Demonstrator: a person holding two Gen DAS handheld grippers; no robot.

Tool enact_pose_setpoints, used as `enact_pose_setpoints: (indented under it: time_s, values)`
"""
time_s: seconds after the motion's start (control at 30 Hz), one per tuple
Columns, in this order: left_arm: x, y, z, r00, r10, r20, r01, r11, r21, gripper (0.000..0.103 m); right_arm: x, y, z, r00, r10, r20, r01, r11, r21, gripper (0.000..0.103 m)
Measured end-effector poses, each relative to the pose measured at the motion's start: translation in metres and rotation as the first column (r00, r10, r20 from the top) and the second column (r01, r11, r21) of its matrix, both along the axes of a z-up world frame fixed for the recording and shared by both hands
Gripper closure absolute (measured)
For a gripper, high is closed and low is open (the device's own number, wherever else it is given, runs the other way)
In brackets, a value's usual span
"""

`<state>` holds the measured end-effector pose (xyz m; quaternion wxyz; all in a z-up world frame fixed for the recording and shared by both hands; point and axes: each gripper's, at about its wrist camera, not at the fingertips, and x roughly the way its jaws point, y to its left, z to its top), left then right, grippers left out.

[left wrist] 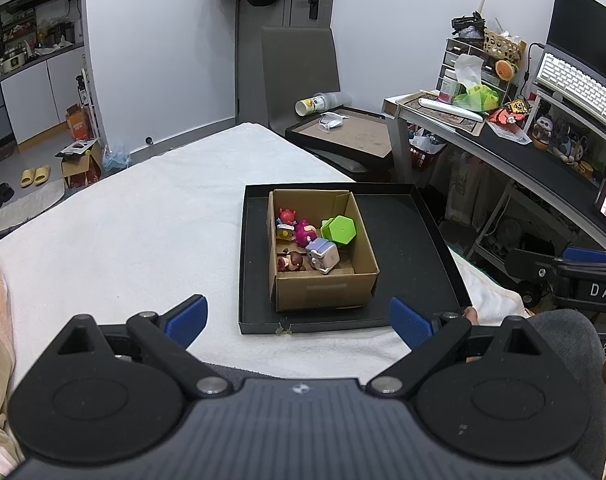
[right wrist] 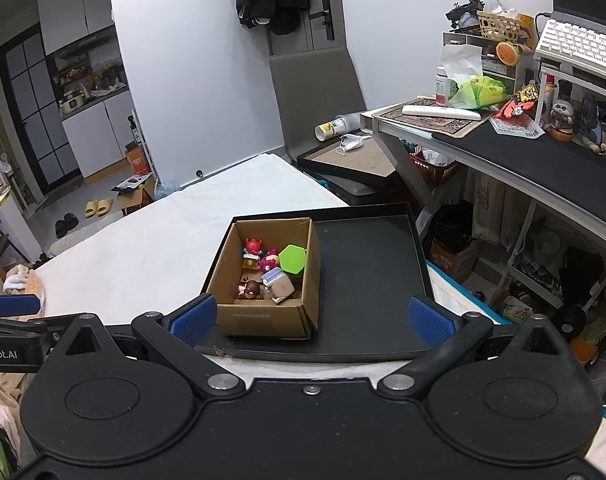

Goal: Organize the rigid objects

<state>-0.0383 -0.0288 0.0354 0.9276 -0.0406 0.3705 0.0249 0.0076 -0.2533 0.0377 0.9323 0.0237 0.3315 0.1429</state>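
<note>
An open cardboard box (left wrist: 323,292) (right wrist: 263,318) stands in the left part of a shallow black tray (left wrist: 407,240) (right wrist: 367,280) on a white-covered bed. Inside the box lie several small toys: a green hexagonal piece (left wrist: 339,230) (right wrist: 291,259), a red figure (left wrist: 287,215) (right wrist: 253,246), a magenta figure (left wrist: 305,233), a pale cube toy (left wrist: 323,256) (right wrist: 279,286) and a brown figure (left wrist: 291,261) (right wrist: 249,290). My left gripper (left wrist: 299,320) is open and empty, just before the tray's near edge. My right gripper (right wrist: 313,316) is open and empty, over the tray's near edge.
The white bed cover (left wrist: 143,220) spreads left of the tray. A grey chair (left wrist: 303,80) with a framed board and a cup stands behind. A cluttered desk (left wrist: 523,152) with a keyboard and monitor runs along the right. Boxes and slippers lie on the floor at left.
</note>
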Motion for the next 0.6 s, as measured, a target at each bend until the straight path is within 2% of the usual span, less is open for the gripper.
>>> enact_pose_setpoints:
  time_s: [0.6]
  values:
    - [-0.0028, -0.0011, -0.0007, 1.0, -0.018, 0.012, 0.018, 1.0, -0.006, 0.006, 0.0019, 0.0009, -0.0036, 1.0, 0.009, -0.009, -0.009, 1.0, -0.006, 0.0]
